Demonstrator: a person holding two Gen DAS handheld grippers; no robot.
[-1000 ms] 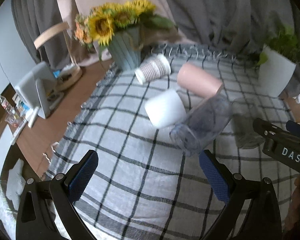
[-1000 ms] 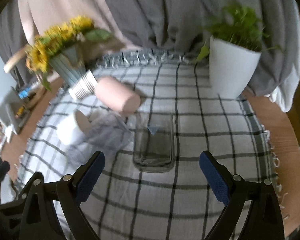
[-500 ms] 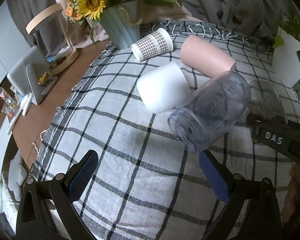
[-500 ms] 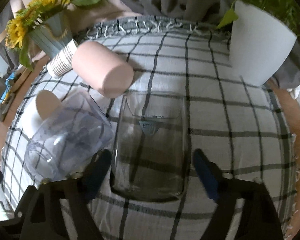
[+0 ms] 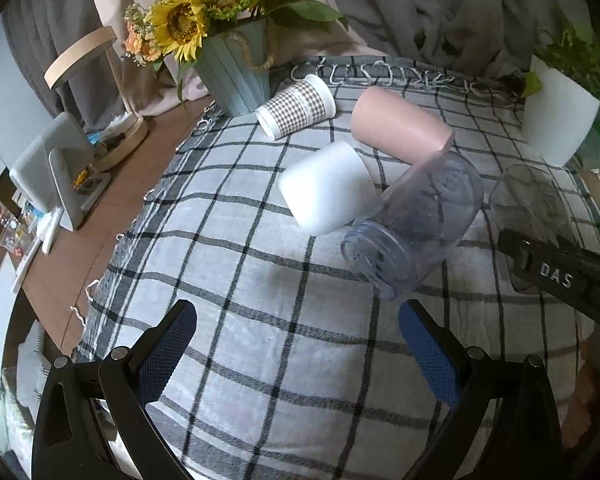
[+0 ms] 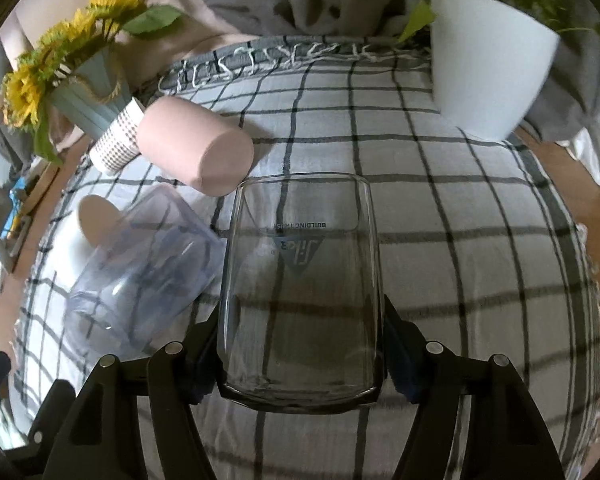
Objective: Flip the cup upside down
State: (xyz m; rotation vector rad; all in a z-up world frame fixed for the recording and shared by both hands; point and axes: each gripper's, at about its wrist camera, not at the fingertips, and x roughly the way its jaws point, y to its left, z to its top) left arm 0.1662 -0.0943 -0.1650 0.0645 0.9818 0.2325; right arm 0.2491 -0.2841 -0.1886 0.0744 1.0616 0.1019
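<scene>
Two views differ: only the right wrist shows the right claw (image 6: 300, 356) clamped on the clear glass cup (image 6: 300, 280), while the left claw (image 5: 296, 344) hangs spread over the checked cloth (image 5: 260, 360).

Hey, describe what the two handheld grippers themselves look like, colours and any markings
Both grippers, left and right, have matte black angular linkage arms joined by silver round pivot screws, and textured blue pads lining their fingers. White letters "DAS" mark the right gripper's side. No cables or sleeves show.

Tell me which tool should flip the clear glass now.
Right. The right tool already has its fingers against both sides of the glass lying on the cloth. The left tool is open, holding nothing, away from it.
</scene>
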